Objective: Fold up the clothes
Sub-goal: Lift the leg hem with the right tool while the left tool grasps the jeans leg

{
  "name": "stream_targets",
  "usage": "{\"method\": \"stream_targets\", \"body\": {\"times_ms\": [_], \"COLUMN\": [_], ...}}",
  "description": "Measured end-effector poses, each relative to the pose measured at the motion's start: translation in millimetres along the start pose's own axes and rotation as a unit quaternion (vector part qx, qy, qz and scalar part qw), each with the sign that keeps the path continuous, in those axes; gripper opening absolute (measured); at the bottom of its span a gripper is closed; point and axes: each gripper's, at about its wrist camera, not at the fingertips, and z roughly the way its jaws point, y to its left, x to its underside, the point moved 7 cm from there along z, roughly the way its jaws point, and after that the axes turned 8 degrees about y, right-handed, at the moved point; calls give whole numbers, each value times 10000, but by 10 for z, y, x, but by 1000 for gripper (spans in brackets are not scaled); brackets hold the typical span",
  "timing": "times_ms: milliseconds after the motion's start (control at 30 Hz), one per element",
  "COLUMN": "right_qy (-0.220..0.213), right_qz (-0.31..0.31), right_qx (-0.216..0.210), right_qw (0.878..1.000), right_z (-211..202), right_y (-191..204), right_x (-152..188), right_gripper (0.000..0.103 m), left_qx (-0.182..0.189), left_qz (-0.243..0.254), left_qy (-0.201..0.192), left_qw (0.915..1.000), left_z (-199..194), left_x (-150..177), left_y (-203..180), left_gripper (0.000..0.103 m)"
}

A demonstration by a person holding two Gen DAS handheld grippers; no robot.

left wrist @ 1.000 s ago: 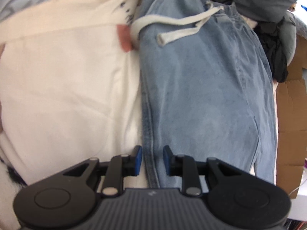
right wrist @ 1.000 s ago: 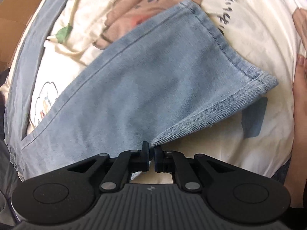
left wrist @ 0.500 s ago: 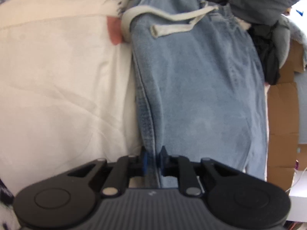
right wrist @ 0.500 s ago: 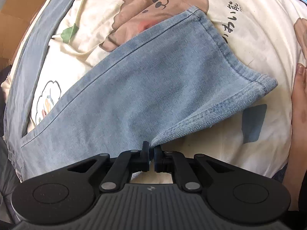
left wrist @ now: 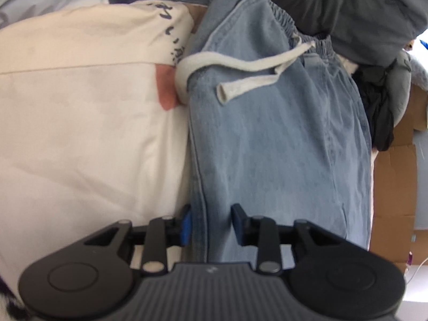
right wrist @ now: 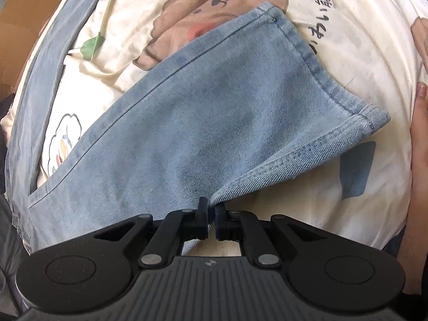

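Denim is filling the left wrist view: light blue jeans are lying lengthwise on a cream printed bedsheet, waistband at the far end, with a white drawstring trailing loose across the fabric. The left gripper is sitting right at the jeans' left side seam, its jaws spread wide, blue pads standing on either side of the seam edge and gripping nothing. A dark grey garment is piled beyond the waistband, black clothing is bunched at the right, and brown cardboard is showing past the jeans' right edge.

Over to the right wrist view: the right gripper is holding its jaws pressed together on the hem corner of a jeans leg, the cuff lifting off the sheet and casting a shadow beneath. The leg is running diagonally across the bedsheet, over a brown cartoon bear print. A bare hand is resting at the right edge of the sheet, apart from the denim.
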Motion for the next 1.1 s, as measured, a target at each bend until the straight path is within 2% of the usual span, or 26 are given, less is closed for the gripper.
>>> {"method": "stream_targets", "body": {"times_ms": [233, 300, 433, 500, 567, 667, 967, 1100], "right_qy": [40, 124, 359, 282, 191, 74, -278, -548], "right_qz": [74, 75, 183, 186, 139, -100, -177, -221], "right_qx": [88, 97, 166, 94, -12, -53, -271, -352], "right_qw": [9999, 9998, 9991, 9994, 9997, 9999, 9991, 9976], "right_z": [148, 222, 367, 327, 260, 146, -234, -421], "right_y": [-38, -42, -92, -87, -59, 30, 235, 334], "right_x": [-14, -6, 53, 53, 41, 26, 47, -58], "right_gripper": [7, 13, 11, 4, 3, 2, 2, 2], "left_qx": [211, 269, 211, 104, 70, -103, -162, -214], "left_qz": [54, 9, 31, 156, 288, 582, 1002, 1154], "left_qy": [29, 36, 116, 153, 195, 228, 179, 185], "left_qw": [9998, 9996, 9997, 9997, 9994, 9980, 9947, 9929], "left_z": [59, 55, 48, 33, 5, -58, -284, -349], "left_x": [-93, -97, -116, -126, -141, -144, -152, -168], "left_y": [14, 30, 9, -26, -81, -219, -603, -766], "left_gripper": [35, 35, 34, 27, 13, 8, 6, 5]}}
